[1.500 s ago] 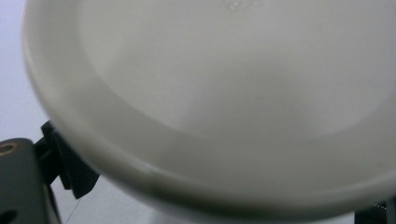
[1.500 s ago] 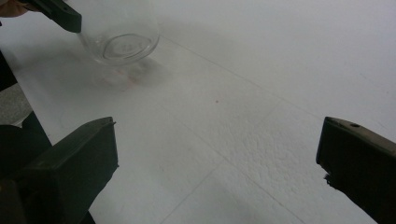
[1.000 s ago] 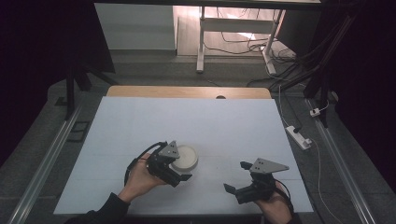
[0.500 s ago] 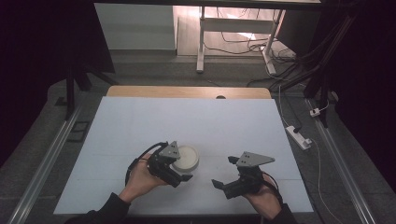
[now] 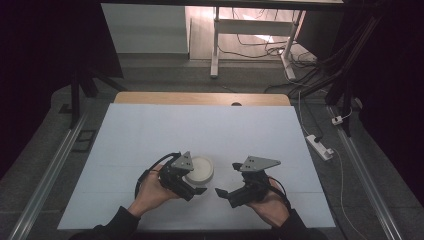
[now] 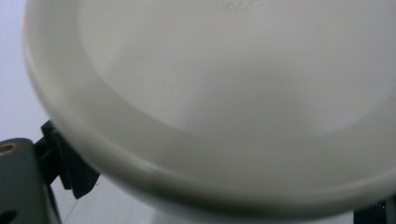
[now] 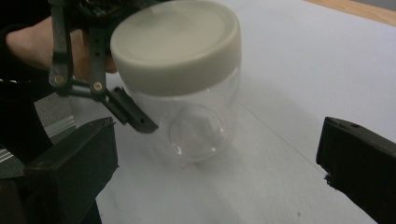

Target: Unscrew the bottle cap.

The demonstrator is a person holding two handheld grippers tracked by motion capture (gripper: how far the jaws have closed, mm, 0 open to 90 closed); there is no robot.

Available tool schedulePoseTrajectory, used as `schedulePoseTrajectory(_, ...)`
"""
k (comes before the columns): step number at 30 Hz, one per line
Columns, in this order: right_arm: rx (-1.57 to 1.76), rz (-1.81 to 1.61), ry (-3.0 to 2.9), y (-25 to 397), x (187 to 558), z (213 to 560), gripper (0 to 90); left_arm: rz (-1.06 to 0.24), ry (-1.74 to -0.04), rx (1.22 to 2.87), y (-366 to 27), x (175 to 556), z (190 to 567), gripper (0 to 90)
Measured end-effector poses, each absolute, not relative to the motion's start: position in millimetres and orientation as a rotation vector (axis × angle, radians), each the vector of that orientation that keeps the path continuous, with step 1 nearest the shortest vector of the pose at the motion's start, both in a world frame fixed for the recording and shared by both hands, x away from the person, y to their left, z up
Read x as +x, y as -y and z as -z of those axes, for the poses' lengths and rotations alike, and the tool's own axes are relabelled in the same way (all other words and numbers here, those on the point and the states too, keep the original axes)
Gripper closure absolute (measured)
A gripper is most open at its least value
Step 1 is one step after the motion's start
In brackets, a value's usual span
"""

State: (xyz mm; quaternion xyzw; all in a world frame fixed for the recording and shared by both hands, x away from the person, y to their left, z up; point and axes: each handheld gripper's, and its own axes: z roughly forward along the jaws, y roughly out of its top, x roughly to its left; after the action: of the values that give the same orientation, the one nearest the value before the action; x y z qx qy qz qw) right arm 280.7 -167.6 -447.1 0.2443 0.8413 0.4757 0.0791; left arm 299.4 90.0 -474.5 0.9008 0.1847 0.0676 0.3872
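Observation:
A clear glass jar (image 7: 191, 121) with a cream lid (image 7: 177, 44) sits at the table's front middle, tilted slightly toward my right gripper. My left gripper (image 5: 192, 182) is shut on the jar's body just under the lid (image 5: 199, 169). In the left gripper view the lid (image 6: 224, 93) looms close, with black fingertips (image 6: 65, 163) on its left side. My right gripper (image 5: 226, 178) hangs open just right of the jar, apart from it. In its own view my right gripper (image 7: 217, 186) has its jaws wide on either side of the jar, not touching.
The white table sheet (image 5: 200, 130) spreads wide behind and beside the jar. A wooden strip (image 5: 200, 98) marks the far edge. A power strip (image 5: 320, 146) lies on the floor to the right, and metal rails (image 5: 45, 185) run along both sides.
My right gripper has moved left and a little forward, closing on the jar. The left gripper and the jar have stayed put.

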Motion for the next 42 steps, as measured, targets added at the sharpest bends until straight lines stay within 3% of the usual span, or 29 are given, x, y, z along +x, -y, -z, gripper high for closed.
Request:
schedulePoseTrajectory(31, 0.542, -1.432, -2.617, 102, 304, 442, 0.0, -0.140, -0.400, 2.308, -88, 298, 475, 8.1)
schedulePoseTrajectory(42, 0.455, -1.431, -2.631, 99, 304, 444, 6.8, -0.118, -0.374, 2.308, -88, 299, 476, 8.1)
